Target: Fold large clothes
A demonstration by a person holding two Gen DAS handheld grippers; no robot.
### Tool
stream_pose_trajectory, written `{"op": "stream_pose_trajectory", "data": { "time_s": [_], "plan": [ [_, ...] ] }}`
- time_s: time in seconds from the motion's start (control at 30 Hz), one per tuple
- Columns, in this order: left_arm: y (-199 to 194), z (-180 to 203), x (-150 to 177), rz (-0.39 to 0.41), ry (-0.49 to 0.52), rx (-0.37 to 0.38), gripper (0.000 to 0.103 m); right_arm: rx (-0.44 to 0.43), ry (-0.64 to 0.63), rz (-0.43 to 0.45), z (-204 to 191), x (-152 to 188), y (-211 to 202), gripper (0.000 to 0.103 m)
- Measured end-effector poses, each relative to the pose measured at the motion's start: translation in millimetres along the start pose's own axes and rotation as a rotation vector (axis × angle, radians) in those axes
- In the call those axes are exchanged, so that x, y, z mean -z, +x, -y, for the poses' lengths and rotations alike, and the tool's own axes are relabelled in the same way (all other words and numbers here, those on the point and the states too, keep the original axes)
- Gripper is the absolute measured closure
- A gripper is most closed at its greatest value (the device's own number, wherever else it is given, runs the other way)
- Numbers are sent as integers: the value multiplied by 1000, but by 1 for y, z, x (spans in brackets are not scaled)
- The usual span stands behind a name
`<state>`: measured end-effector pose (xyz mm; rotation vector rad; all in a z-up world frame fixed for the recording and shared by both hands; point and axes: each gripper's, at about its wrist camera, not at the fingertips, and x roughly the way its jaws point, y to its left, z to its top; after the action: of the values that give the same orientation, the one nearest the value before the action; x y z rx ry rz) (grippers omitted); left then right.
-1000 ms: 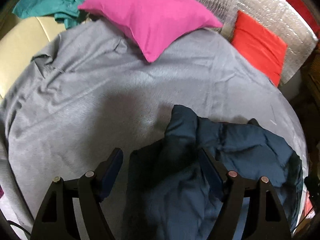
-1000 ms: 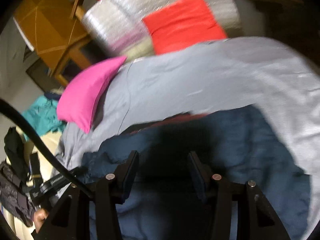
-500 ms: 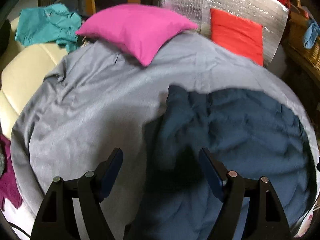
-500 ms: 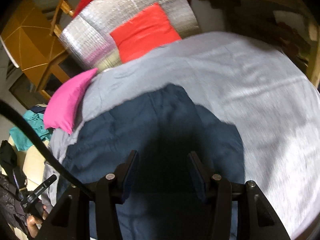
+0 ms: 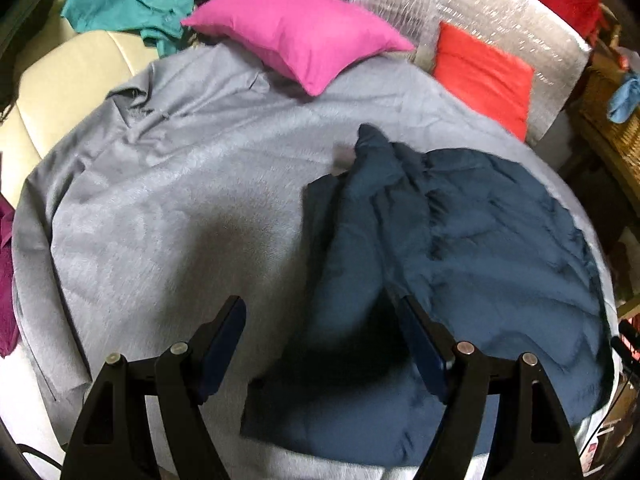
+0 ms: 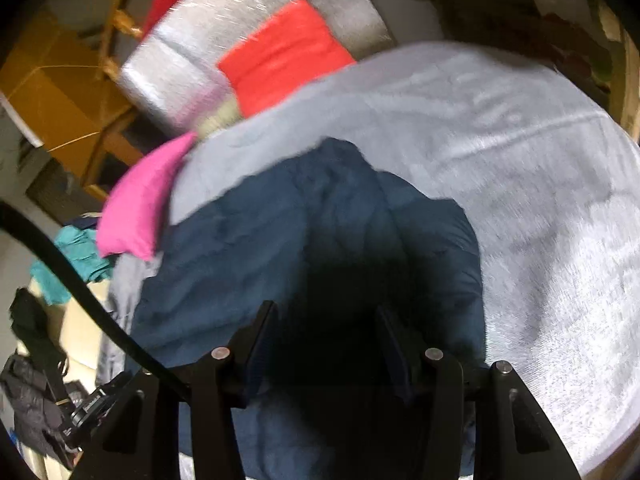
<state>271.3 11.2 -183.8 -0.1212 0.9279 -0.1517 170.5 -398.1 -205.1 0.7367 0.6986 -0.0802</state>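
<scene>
Currently the left hand-held gripper [image 5: 320, 344] hangs spread and empty over the jacket [image 5: 460, 248] edge on the bed [image 5: 180, 200]; the jacket's bulk lies rightward, under the equally spread, nearer right hand-held gripper [image 6: 326, 340].

Navy garment [image 5: 460, 240] on plain grey sheet [image 5: 180, 200]; pink pillow [image 5: 300, 36], red cushion [image 5: 484, 76].

text: none legible | labels/brands/numbers/signs: none legible | left wrist view: no print on the surfaces around the pink pillow [image 5: 304, 36] | right wrist view: motion-blurred; small pale marks on a dark device [image 6: 94, 404] far below and left of the pink pillow, too small to read
</scene>
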Motion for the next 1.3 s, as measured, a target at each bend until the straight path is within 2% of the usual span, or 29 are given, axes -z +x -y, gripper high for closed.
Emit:
{"op": "stream_pose_trajectory", "data": {
  "time_s": [0.13, 0.27, 0.33, 0.43, 0.47, 0.63, 0.73, 0.83, 0.93, 1.0, 1.13, 1.2, 1.3],
  "plan": [
    [-16, -1, 15, 35, 2, 27, 24, -55, -74, 13, -18, 15, -13, 37],
    [6, -2, 24, -72, 8, 3, 24, -29, -91, -129, -20, 34, 13, 35],
    [13, -1, 26, -100, 5, 6, 24, -22, -134, -124, -24, 34, 9, 35],
    [11, -3, 23, -85, -3, 18, 24, -55, -111, -82, -17, 29, -1, 35],
    [10, -4, 21, -76, -10, 18, 24, -77, -80, -20, -7, 20, -15, 35],
    [2, -6, -4, 24, -80, 47, 24, -88, 6, 40, 17, -2, -19, 33],
    [12, -6, -29, 37, -133, 76, 24, -106, 43, 62, 27, -21, -13, 33],
    [30, -8, -53, 15, -207, 81, 24, -105, 103, 51, 32, -50, 7, 31],
    [54, -12, -72, -41, -273, 110, 24, -102, 110, 50, 32, -67, 19, 23],
    [73, -12, -83, -83, -299, 127, 24, -60, 103, 28, 31, -91, 48, 21],
    [101, -7, -95, -139, -314, 155, 24, -33, 106, -16, 32, -107, 72, 20],
    [115, -4, -101, -178, -299, 146, 24, -2, 111, -38, 34, -116, 85, 19],
    [124, -5, -106, -189, -305, 147, 24, 13, 136, -77, 40, -123, 107, 19]
  ]
}}
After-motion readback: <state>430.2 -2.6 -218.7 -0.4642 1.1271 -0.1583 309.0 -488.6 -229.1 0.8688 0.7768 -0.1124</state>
